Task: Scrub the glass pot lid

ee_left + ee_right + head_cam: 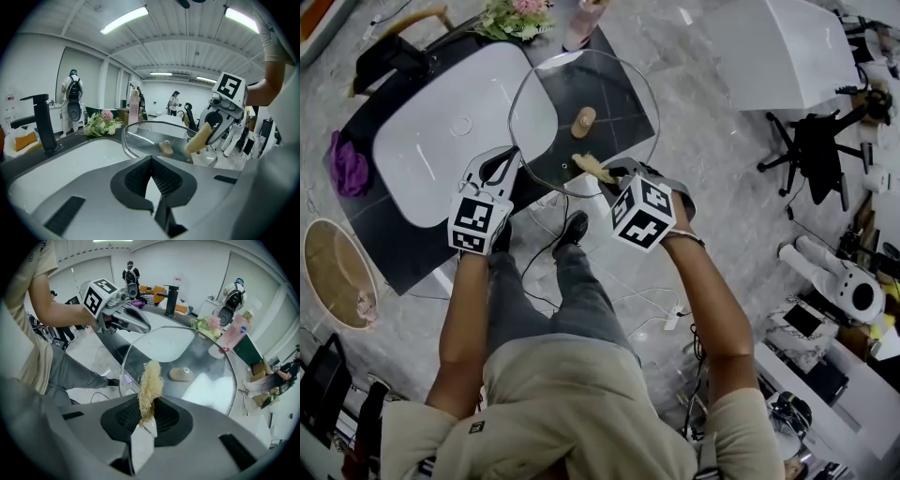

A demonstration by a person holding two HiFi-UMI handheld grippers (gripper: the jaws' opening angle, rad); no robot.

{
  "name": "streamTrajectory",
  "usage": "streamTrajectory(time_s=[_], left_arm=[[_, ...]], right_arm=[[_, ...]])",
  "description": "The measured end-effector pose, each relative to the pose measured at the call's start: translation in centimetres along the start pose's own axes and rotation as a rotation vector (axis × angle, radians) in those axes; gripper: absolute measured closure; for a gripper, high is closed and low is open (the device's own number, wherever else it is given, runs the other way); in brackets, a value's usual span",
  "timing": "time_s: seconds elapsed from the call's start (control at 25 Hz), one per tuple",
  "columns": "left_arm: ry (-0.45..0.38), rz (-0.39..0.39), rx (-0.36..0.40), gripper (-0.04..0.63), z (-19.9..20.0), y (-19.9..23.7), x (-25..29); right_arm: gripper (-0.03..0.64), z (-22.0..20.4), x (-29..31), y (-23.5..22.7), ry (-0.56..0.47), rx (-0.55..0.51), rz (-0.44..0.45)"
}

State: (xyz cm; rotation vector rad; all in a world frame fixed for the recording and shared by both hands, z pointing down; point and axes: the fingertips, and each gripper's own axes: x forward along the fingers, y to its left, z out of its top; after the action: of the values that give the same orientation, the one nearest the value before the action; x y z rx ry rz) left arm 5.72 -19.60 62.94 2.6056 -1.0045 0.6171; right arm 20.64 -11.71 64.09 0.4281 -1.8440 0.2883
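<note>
glass pot lid (pixel 583 120) in l gripper (pixel 512 161); r gripper's (pixel 615 174) scrubber (pixel 592 167) on it.

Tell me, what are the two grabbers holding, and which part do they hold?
The left gripper pinches the glass lid at its rim. The right gripper holds a yellow scrubber by its bottom end.

Round glass pot lid (pixel 614 89), tan knob (pixel 583 120)
</note>
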Motion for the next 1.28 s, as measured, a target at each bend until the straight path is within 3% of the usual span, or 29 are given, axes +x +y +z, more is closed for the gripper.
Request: streamTrajectory(time_s=[0.24, 0.52, 0.84, 1.28], left_arm=[[0.004, 0.005, 0.013, 0.581, 0.1, -0.1, 0.1], [0.011, 0.009, 0.018, 0.581, 0.0, 0.0, 0.2], [0.054, 0.008, 0.061, 0.581, 0.1, -0.1, 0.3], [0.080, 0.006, 0.106, 0.581, 2.1, 0.6, -2.1]], right_arm=[[0.558, -3.7, -1.1, -6.0, 0.051, 0.062, -0.090], [0.558, -6.5, -3.0, -13.0, 0.051, 0.193, -0.271], [0.558, -6.2, -3.3, -12.6, 0.043, 0.188, -0.279], [0.558, -3.1, -6.8, -12.4, -0.065, 0.251, -0.357]])
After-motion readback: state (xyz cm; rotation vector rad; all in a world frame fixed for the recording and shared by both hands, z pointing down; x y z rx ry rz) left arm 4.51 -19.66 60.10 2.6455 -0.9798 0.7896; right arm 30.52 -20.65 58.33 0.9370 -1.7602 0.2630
